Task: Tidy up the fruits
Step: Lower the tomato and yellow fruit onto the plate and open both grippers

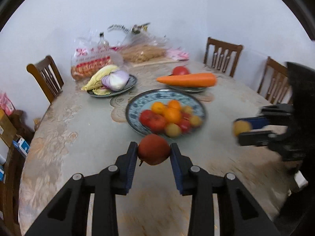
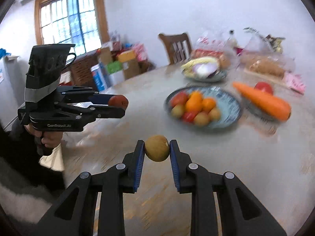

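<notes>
- Your left tongs [image 1: 154,151] are clenched on a red apple [image 1: 154,149], pads pressing both flanks and the fruit clear of the desk [image 1: 82,137], so it looks ready to carry.
- Your right tongs [image 2: 157,151] pinch a small yellow-green fruit [image 2: 157,150] at its sides, likewise off the surface.
- Straight ahead of both tongs sits the blue patterned plate [image 1: 137,102], already piled with oranges, apples and yellow fruit; it reads as the likely destination.
- Beyond it, a carrot [image 1: 187,79] and tomato [image 1: 180,70] share another plate, apparently keeping vegetables separate.
</notes>
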Available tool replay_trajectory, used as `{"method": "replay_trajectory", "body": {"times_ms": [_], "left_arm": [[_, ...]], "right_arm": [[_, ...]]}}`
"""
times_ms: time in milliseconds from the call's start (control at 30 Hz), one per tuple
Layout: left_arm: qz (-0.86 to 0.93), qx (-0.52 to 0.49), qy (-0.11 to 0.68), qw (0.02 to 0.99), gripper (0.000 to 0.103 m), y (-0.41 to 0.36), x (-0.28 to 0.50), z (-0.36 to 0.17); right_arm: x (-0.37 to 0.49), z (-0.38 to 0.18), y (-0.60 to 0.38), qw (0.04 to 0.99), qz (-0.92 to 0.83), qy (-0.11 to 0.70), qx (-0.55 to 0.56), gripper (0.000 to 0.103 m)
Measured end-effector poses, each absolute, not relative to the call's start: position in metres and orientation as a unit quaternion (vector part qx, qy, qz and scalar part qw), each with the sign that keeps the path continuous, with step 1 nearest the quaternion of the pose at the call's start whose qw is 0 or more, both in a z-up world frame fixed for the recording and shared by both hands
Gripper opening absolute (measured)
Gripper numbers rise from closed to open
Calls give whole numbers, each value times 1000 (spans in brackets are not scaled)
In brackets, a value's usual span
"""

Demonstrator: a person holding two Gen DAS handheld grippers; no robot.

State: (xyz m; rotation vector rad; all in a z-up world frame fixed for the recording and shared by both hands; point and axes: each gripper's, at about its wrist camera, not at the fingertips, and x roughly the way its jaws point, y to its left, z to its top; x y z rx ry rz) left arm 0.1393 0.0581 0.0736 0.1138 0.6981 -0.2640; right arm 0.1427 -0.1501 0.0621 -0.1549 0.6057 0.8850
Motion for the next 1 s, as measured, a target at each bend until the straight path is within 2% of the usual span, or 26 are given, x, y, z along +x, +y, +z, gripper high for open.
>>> {"method": "replay_trajectory", "body": {"times_ms": [167,533,600,667,833,900,933,967,1000], "left_arm": [[-133,4,384,914,35,70,204,54],[-182,-59,386,903,35,76,224,45],[-191,-69,385,901,42,77,224,46],[-189,-78,381,902,55,80,222,47],[-175,-89,317,928,60,88,207,63],[-171,-87,319,928,52,89,206,63],[-167,-85,331,925,32,89,208,61],[-166,-86,344,920,20,88,210,58],[-166,-87,356,916,20,88,212,55]], "right_arm": [[179,71,-145,876,394,267,-81,27],[229,59,-150,869,387,308,-24,27],[233,57,-155,871,375,316,-17,27],[237,56,-159,873,364,324,-8,27],[242,51,-164,871,350,344,1,27],[243,49,-163,868,349,352,1,27],[243,48,-162,867,349,355,1,27],[243,47,-162,866,349,359,1,27],[242,46,-161,865,349,361,0,27]]}}
